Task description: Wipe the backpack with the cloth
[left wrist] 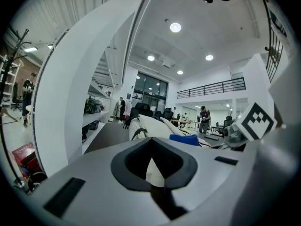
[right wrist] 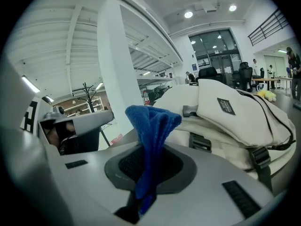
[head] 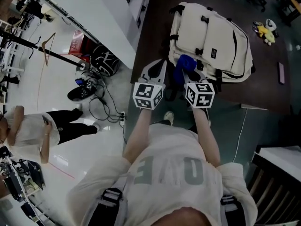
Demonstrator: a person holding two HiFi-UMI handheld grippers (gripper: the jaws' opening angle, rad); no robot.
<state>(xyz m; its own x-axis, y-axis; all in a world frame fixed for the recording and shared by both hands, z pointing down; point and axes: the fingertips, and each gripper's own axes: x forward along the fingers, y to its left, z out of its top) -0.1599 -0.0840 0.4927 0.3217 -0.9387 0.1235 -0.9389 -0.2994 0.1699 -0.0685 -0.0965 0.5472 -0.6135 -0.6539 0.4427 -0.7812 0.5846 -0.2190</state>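
1. Spreading across the upper right of the head view, a dark table [head: 150, 27] is carrying everything the task needs.
2. A cream backpack [head: 211, 36] is lying flat on that table, its black straps and buckles facing up. It is filling the right side of the right gripper view [right wrist: 230, 121].
3. The right gripper [head: 190, 73] is reaching to the backpack's near edge, with its jaws [right wrist: 143, 180] clamping tight on the cloth.
4. The left gripper [head: 158, 67] is hovering just beside it at the backpack's near left corner. Its jaws [left wrist: 153, 173] are pressing together, and the cream fabric is showing through the notch beyond them.
5. The blue cloth [right wrist: 151, 135] is standing bunched up out of the right jaws, and its free end is sitting against the backpack's near edge [head: 184, 64].
6. A small yellow toy [head: 263, 31] is resting on the table well apart from the backpack.
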